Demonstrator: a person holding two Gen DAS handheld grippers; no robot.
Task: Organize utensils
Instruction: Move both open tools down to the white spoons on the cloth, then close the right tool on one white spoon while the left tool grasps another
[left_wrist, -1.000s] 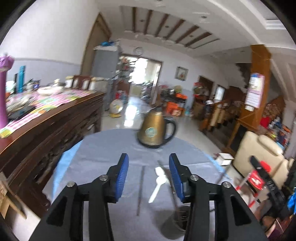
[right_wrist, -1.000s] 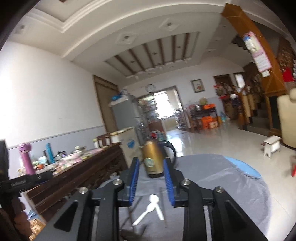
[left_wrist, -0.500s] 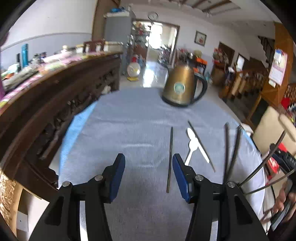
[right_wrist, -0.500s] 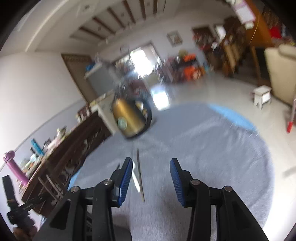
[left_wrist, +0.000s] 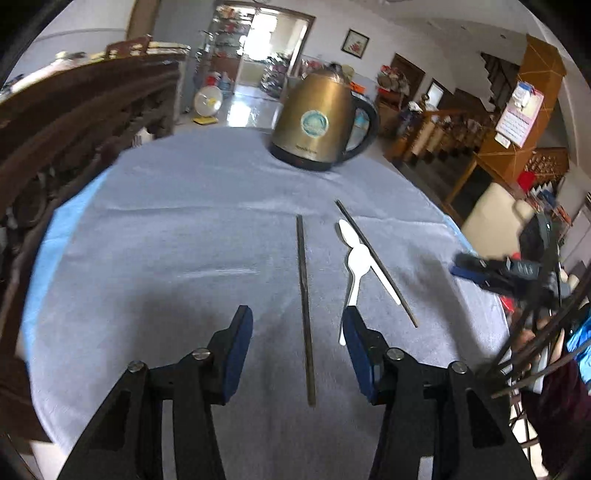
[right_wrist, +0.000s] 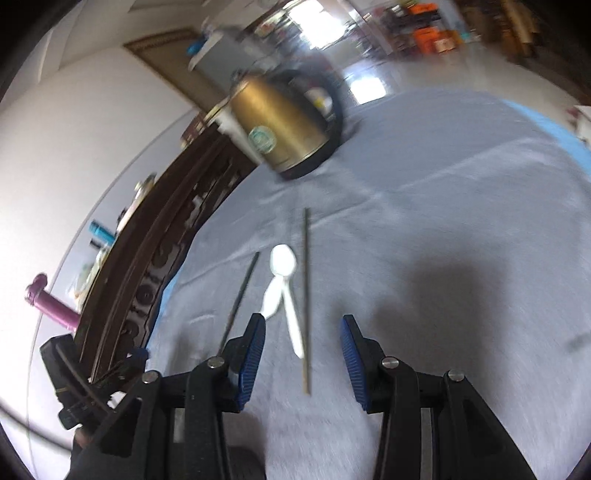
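Observation:
On the grey-blue tablecloth (left_wrist: 166, 221) lie two dark chopsticks and two crossed white plastic spoons. In the left wrist view one chopstick (left_wrist: 305, 302) runs between my open left gripper's (left_wrist: 297, 332) fingers, with the spoons (left_wrist: 356, 264) and the other chopstick (left_wrist: 375, 258) to its right. In the right wrist view my open right gripper (right_wrist: 303, 339) hovers over the spoons (right_wrist: 282, 284) and a chopstick (right_wrist: 306, 295); the other chopstick (right_wrist: 240, 295) lies left. Both grippers are empty.
A gold electric kettle (left_wrist: 319, 122) stands at the table's far side, also in the right wrist view (right_wrist: 284, 125). A dark carved wooden sideboard (left_wrist: 74, 122) runs along the left. A wire rack (left_wrist: 535, 350) and the other gripper (left_wrist: 506, 269) show at the right edge.
Both grippers have tilted down and come closer to the table, so the chopsticks and spoons now lie just ahead of the fingers. Both stay open.

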